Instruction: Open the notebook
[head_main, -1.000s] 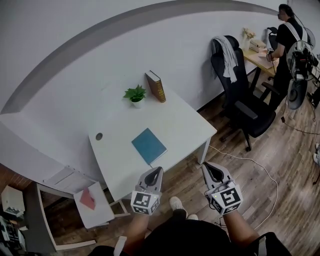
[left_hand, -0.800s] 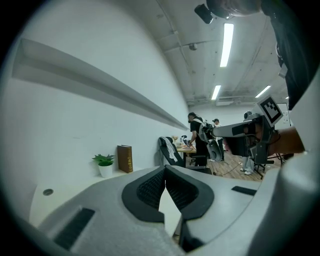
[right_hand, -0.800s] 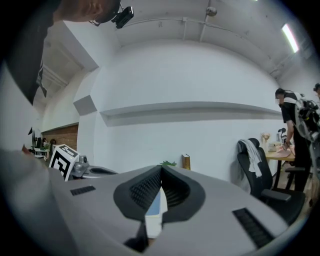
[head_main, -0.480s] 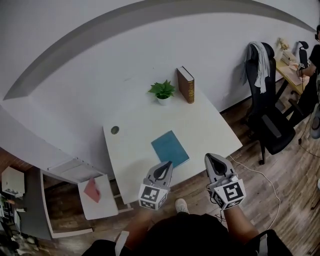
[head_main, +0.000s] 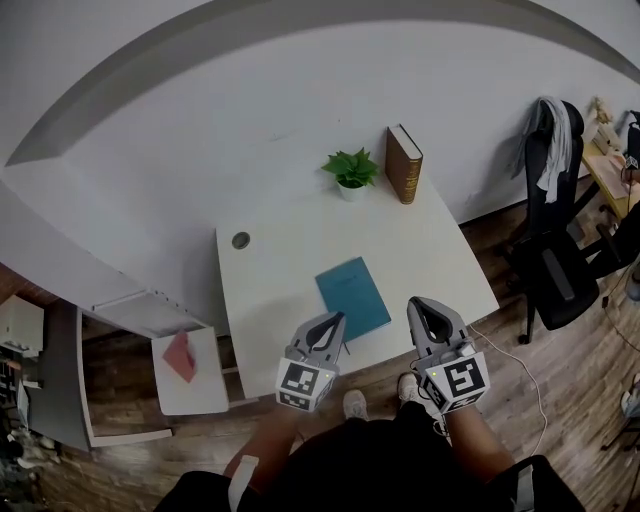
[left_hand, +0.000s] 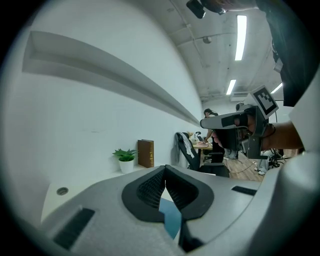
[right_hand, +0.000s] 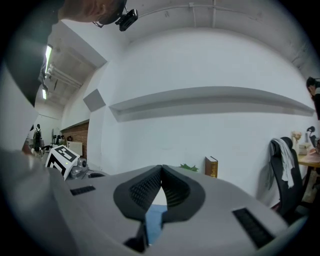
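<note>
A closed teal notebook (head_main: 352, 296) lies flat on the white desk (head_main: 277, 300), near its front edge. My left gripper (head_main: 334, 322) hovers just in front of the notebook's near left corner, jaws shut and empty. My right gripper (head_main: 417, 306) floats at the desk's front edge, right of the notebook, also shut with nothing in it. In the left gripper view the notebook (left_hand: 172, 218) shows as a teal sliver below the shut jaws (left_hand: 165, 176). The right gripper view shows the notebook (right_hand: 154, 220) under its shut jaws (right_hand: 161, 174).
A small potted plant (head_main: 350, 172) and an upright brown book (head_main: 404, 164) stand at the desk's back by the wall. A cable hole (head_main: 240, 240) sits at the desk's left. A black office chair (head_main: 553, 240) stands right; a low stool with a red item (head_main: 182, 355) is left.
Both grippers have come forward to the desk's front edge; the desk and notebook now sit closer and more centred in the head view. Both jaws stayed shut.
</note>
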